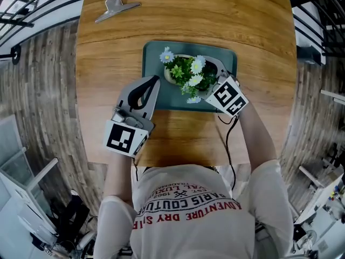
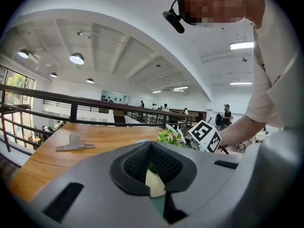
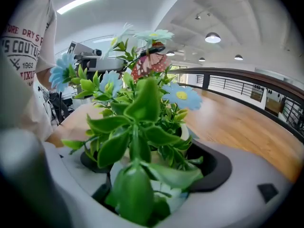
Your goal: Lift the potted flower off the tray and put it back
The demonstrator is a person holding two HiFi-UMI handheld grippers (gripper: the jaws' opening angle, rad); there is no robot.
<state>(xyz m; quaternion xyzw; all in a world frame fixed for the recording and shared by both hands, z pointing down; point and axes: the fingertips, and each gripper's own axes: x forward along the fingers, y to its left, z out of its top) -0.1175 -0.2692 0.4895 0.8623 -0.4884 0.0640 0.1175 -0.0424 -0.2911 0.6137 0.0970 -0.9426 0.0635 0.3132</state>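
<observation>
One tray (image 1: 172, 100), one pot (image 1: 170, 75), one clip (image 1: 116, 8), two grippers. The teal tray lies at the middle of a round wooden table (image 1: 259, 31), and the pot stands over the tray's middle; whether its base touches the tray cannot be told. About five pale blue and white blooms can be counted among the leaves.

The right gripper (image 1: 207, 80) reaches in from the near right. Its jaws stand either side of the cream pot and grasp it, though in its own view the leaves cover most of the pot and the places where the pads meet its wall. The left gripper (image 1: 153, 82) hovers at the tray's near left edge, clenched on nothing, its tips meeting. Through the loop of its jaws only a sliver of pot and tray shows. Each gripper carries one marker cube, left (image 1: 125, 138) and right (image 1: 229, 97). A black cable (image 1: 229, 139) runs from the right one back toward the person.

The metal clip lies alone at the table's far left, well apart from the tray.

Around the table are grey plank flooring and black railings. The gripper views show a large hall with a white arched ceiling, round lamps and light strips. Small figures stand far off, too distant to make out.
</observation>
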